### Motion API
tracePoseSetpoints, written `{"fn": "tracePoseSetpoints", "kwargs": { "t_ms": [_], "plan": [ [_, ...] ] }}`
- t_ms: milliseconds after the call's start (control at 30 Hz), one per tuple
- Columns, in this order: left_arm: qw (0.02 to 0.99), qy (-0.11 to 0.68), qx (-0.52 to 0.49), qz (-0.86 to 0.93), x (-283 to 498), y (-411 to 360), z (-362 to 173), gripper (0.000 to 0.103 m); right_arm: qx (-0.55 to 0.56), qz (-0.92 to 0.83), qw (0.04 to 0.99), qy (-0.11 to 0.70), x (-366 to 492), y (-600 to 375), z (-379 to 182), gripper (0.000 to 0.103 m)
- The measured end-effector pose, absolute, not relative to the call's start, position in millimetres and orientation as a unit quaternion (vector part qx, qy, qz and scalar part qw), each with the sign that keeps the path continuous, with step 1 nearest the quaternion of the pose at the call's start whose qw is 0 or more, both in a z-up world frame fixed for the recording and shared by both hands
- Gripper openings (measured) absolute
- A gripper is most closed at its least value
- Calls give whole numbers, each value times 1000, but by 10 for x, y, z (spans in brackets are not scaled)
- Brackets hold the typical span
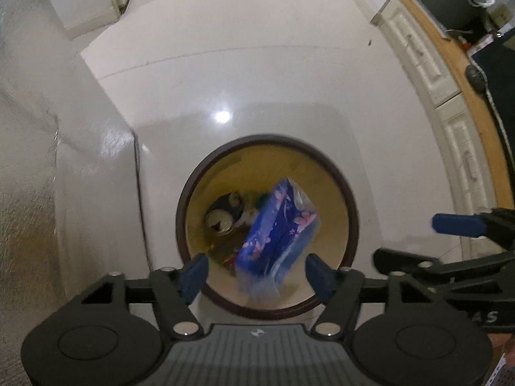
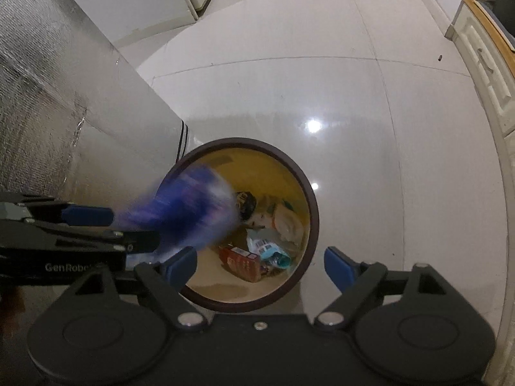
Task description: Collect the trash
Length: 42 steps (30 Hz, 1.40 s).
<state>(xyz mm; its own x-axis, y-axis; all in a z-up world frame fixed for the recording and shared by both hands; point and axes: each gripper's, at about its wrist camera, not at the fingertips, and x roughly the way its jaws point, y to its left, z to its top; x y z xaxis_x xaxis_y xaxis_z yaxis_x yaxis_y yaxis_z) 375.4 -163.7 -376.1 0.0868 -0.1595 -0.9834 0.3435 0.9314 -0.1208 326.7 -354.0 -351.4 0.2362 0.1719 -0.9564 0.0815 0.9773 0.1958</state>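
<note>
Left gripper (image 1: 257,273) aimed steeply down over the round trash bin (image 1: 352,206), blue pads spread wide, nothing between them. Blue floral packet (image 1: 276,231) tilted and blurred inside the bin's mouth, just ahead of the open fingers, clear of both pads; cannot tell whether resting on the rubbish or in mid-air. Beneath it, near the bin's left wall, a dark can (image 1: 225,214) among other scraps.

Right gripper (image 2: 260,265) likewise pointed down at the same trash bin (image 2: 313,212), fingers wide apart and empty, its left pad over the bin's near-left rim, its right pad out over the floor (image 2: 370,96) beyond the near-right rim. In the right wrist view, the blue floral packet (image 2: 190,209) a smear of blue at the bin's left rim, right beside the left gripper's tip. On the bin bottom: an orange-red carton (image 2: 241,262), a labelled wrapper (image 2: 267,246), pale crumpled paper (image 2: 288,222).

Bin standing on glossy white floor tiles, close against a silvery panel (image 2: 64,96) on its left. White cabinet doors (image 1: 450,135) with a wood edge along the right.
</note>
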Motion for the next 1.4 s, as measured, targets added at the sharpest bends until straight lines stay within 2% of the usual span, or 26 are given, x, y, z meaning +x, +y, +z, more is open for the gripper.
{"fn": "tracePoseSetpoints", "kwargs": {
  "t_ms": [267,433,567,1100,1400],
  "plan": [
    [734,656,90,-151,3727,-1561,-3729,84,94,32,781,617,3248,-3547,-3461,87],
    [736,657,89,-136,3695,-1459,-3691,97,96,29,782,615,3212,-3587,-3435,95],
    [737,658,88,-123,3647,-1393,-3636,103,100,20,786,609,3173,-3601,-3384,103],
    [760,637,87,-96,3314,-1165,-3262,103,100,-19,801,590,2801,-3581,-3061,102],
    [805,581,77,-94,3034,-1132,-2541,103,98,-33,826,555,2498,-3618,-2483,102]
  ]
}}
